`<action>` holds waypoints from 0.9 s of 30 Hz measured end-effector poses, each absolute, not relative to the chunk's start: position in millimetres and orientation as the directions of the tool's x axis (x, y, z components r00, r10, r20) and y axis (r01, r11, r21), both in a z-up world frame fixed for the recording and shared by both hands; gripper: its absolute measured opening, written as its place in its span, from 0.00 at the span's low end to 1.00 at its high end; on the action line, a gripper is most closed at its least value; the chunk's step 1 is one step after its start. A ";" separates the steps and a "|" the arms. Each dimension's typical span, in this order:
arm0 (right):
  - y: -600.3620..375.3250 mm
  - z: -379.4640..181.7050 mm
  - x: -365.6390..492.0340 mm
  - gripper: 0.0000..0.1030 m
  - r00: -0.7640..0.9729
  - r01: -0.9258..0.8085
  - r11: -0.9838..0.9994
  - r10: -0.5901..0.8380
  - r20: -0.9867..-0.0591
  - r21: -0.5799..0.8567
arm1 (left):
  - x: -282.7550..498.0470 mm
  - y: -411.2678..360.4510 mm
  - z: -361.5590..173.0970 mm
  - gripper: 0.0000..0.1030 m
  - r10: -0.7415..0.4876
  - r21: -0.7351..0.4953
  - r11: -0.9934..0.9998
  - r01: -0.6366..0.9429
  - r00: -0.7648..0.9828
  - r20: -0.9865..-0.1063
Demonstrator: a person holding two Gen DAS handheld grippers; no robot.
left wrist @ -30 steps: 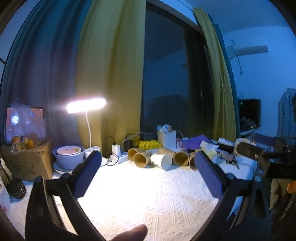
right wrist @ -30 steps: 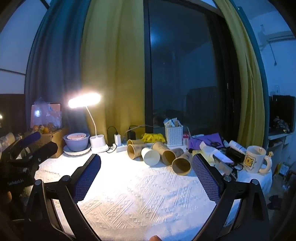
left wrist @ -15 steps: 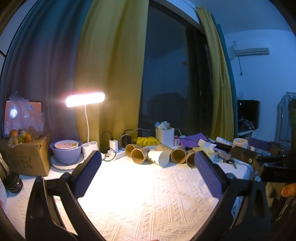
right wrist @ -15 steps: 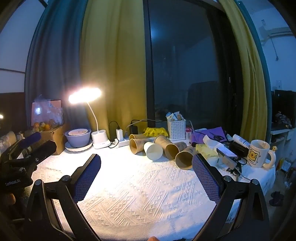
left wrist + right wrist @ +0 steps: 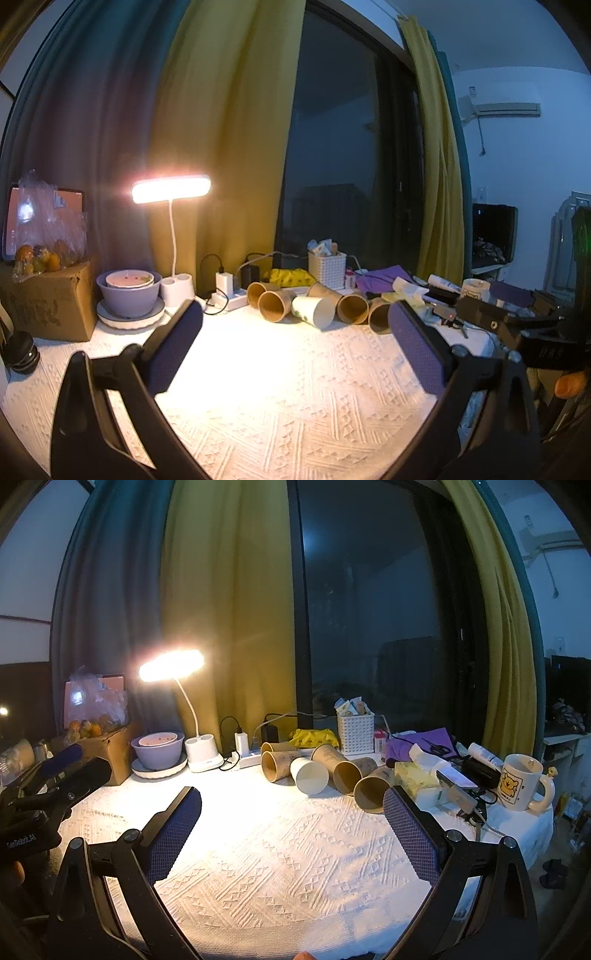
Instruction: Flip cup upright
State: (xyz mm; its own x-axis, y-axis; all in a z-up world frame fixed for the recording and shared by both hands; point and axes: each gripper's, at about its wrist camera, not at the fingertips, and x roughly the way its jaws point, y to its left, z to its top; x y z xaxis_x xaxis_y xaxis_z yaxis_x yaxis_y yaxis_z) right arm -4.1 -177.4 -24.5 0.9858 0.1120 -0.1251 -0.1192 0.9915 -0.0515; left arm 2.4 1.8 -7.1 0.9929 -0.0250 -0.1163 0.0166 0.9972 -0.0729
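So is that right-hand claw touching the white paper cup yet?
Apart. In the right wrist view, the right gripper is open, and a wide stretch of bare tablecloth lies between its pads and the white cup.

A dark window (image 5: 373, 627) fills twelve o'clock, flanked by yellow curtains (image 5: 229, 627) and a blue curtain (image 5: 107, 627) at ten. A lit desk lamp (image 5: 171, 665) glows at ten o'clock over a table under a white textured cloth (image 5: 280, 849). At two o'clock, a wall-mounted air conditioner (image 5: 508, 108) hangs on a pale wall (image 5: 517, 162).
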 end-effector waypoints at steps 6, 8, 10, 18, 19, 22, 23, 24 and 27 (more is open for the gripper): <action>-178.6 -26.0 -4.2 0.97 0.985 -0.117 0.992 0.110 -0.130 -0.045 | 3.7 3.8 -8.2 0.99 -0.026 -0.085 0.996 0.015 0.992 -0.123; -179.1 -26.1 -3.1 0.97 0.985 -0.117 0.992 0.110 -0.134 -0.045 | 4.3 3.5 -8.7 0.99 -0.028 -0.086 0.996 0.017 0.992 -0.125; -179.8 -26.0 -2.2 0.97 0.984 -0.118 0.992 0.111 -0.136 -0.044 | 4.3 3.1 -9.3 0.99 -0.029 -0.087 0.996 0.018 0.991 -0.127; -179.2 -25.6 0.1 0.97 0.982 -0.126 0.991 0.118 -0.145 -0.043 | 8.1 2.2 -11.3 0.99 -0.039 -0.099 0.995 0.025 0.989 -0.140; -178.9 -25.7 0.0 0.97 0.982 -0.126 0.991 0.118 -0.146 -0.042 | 8.4 2.3 -11.5 0.99 -0.041 -0.099 0.995 0.027 0.989 -0.142; -180.3 -25.8 1.3 0.97 0.982 -0.123 0.992 0.117 -0.150 -0.034 | 9.1 1.8 -10.9 0.99 -0.043 -0.096 0.995 0.029 0.989 -0.141; -180.2 -25.9 1.3 0.97 0.982 -0.123 0.992 0.117 -0.151 -0.032 | 9.0 1.8 -10.8 0.99 -0.043 -0.097 0.995 0.030 0.989 -0.140; -180.5 -25.5 2.2 0.97 0.981 -0.124 0.992 0.118 -0.152 -0.031 | 8.9 1.6 -10.8 0.99 -0.042 -0.097 0.995 0.029 0.989 -0.140; -180.3 -25.8 2.0 0.97 0.981 -0.125 0.992 0.118 -0.153 -0.034 | 8.6 1.5 -10.9 0.99 -0.043 -0.098 0.995 0.029 0.989 -0.141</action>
